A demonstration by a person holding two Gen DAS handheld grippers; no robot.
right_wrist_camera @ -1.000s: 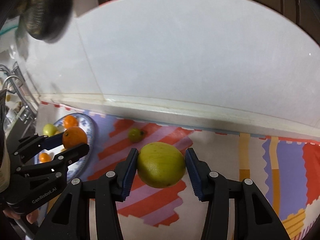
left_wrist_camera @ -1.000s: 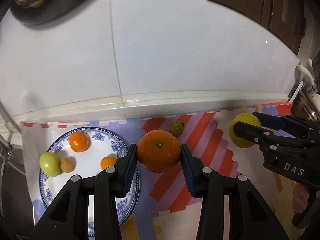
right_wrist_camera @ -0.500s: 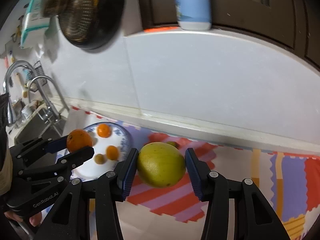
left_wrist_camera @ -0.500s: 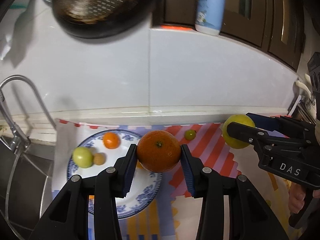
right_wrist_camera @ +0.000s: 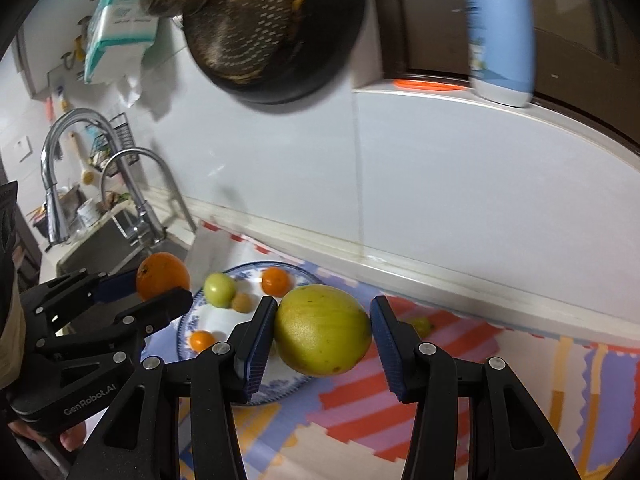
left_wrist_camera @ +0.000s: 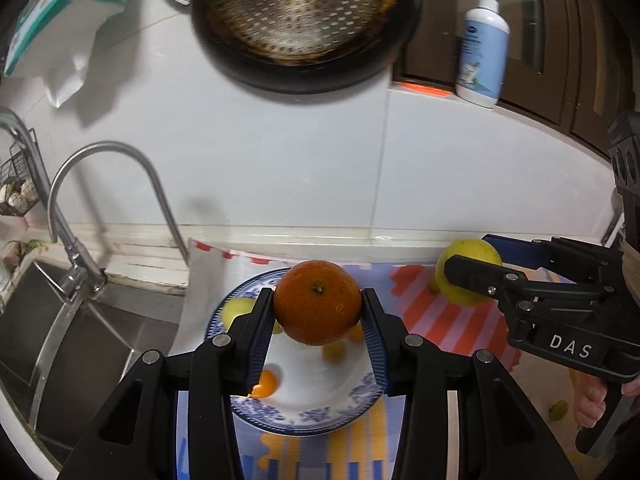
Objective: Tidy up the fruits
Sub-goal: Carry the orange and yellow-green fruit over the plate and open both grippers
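My left gripper (left_wrist_camera: 318, 312) is shut on a large orange (left_wrist_camera: 317, 302) and holds it in the air above the blue-patterned plate (left_wrist_camera: 304, 416). My right gripper (right_wrist_camera: 323, 330) is shut on a big yellow-green fruit (right_wrist_camera: 322, 330), held above the striped mat beside the plate (right_wrist_camera: 186, 326). The plate holds a green fruit (right_wrist_camera: 219, 289), a small tan fruit (right_wrist_camera: 241, 303) and two small oranges (right_wrist_camera: 276, 281). The left gripper with its orange (right_wrist_camera: 162, 274) shows at the left of the right wrist view. The right gripper's fruit (left_wrist_camera: 468, 270) shows at the right of the left wrist view.
A sink (left_wrist_camera: 68, 344) with a curved tap (left_wrist_camera: 104, 184) lies left of the plate. A small green fruit (right_wrist_camera: 422, 324) lies on the colourful mat (right_wrist_camera: 500, 384). A dark pan (left_wrist_camera: 304, 20) hangs on the white wall. A lotion bottle (left_wrist_camera: 482, 52) stands on a ledge.
Both grippers have risen and tilted up with their fruits still held. The left gripper has moved left, so the orange is now over the plate. The right gripper has come nearer the plate.
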